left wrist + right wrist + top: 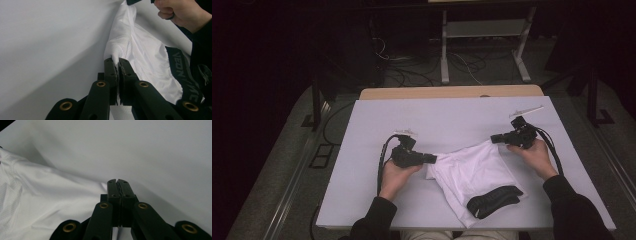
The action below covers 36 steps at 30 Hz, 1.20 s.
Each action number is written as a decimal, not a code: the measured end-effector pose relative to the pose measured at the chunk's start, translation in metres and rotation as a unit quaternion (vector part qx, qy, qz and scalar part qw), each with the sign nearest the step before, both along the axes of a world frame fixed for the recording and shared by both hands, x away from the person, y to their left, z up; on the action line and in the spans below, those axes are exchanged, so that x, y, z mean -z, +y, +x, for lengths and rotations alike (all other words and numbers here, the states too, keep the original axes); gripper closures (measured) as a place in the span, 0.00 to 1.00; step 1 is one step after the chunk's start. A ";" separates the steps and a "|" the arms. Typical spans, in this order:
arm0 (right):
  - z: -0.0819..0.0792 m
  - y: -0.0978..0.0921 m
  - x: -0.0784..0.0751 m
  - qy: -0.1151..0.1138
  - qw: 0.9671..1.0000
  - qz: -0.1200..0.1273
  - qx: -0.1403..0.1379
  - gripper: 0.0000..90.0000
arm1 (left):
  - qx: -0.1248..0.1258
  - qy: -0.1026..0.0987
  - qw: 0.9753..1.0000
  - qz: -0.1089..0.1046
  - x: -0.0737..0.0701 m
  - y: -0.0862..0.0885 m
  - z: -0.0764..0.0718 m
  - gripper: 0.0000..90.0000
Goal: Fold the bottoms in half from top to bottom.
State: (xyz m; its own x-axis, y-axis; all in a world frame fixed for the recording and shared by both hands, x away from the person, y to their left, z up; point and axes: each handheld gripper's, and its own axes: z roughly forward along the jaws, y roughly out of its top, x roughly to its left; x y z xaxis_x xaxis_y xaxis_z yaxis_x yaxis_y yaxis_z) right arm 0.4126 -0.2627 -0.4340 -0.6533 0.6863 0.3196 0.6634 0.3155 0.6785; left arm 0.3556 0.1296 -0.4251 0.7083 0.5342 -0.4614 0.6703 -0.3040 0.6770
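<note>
On the white worktop [377, 150], near the middle and toward the near edge, lies a pair of white shorts [472, 172] with a black waistband [493, 200]. From the high view, the left tool [432, 159] pinches one corner of the shorts and the right tool [493, 138] meets the other corner, nearer the right edge. The cloth is stretched between the two, and the waistband end rests on the worktop close to the near edge. If both hands pull apart too hard, a corner could slip out and the shorts would drop in a heap. The waistband end might also slide off the near edge if it is dragged that way.

Up close in the left gripper view, the left tool [117, 60] is closed on a small fold of the white shorts [147, 57]. Only a tiny bit of cloth sits between the jaws, so I think the hold is weak. A quick tug could pull it free. The waistband [181, 72] hangs off to the side, next to the person's right hand [180, 12].

Over in the right gripper view, the right tool [117, 181] has its jaws pressed together. The shorts [50, 195] lie just beside and under them, but I cannot tell if any cloth is caught. If it holds nothing, lifting would raise only one corner and the shorts would twist.
</note>
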 end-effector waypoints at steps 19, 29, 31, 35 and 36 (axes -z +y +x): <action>0.015 0.023 0.002 0.001 1.000 0.022 0.009 0.98 | -0.017 -0.006 0.999 0.041 -0.007 0.021 0.028 0.95; 0.023 0.031 0.003 0.001 0.999 0.023 0.025 0.98 | -0.017 -0.014 0.998 0.065 -0.018 0.025 0.057 0.95; 0.025 0.031 0.003 0.000 0.999 0.025 0.030 0.98 | -0.017 -0.018 0.997 0.070 -0.019 0.024 0.062 0.95; 0.028 0.029 0.003 -0.005 0.999 0.023 0.044 0.98 | -0.022 -0.030 0.996 0.086 -0.020 0.020 0.077 0.95; 0.029 0.029 0.003 -0.005 0.999 0.024 0.048 0.98 | -0.023 -0.030 0.995 0.088 -0.019 0.019 0.081 0.95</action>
State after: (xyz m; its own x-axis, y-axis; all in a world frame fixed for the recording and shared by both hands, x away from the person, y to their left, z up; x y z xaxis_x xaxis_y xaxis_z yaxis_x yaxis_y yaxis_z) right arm 0.4417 -0.2341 -0.4370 -0.5884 0.7298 0.3482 0.6822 0.2169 0.6982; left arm 0.4368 0.1483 -0.4059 0.7051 0.6350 -0.3156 0.6460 -0.3917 0.6552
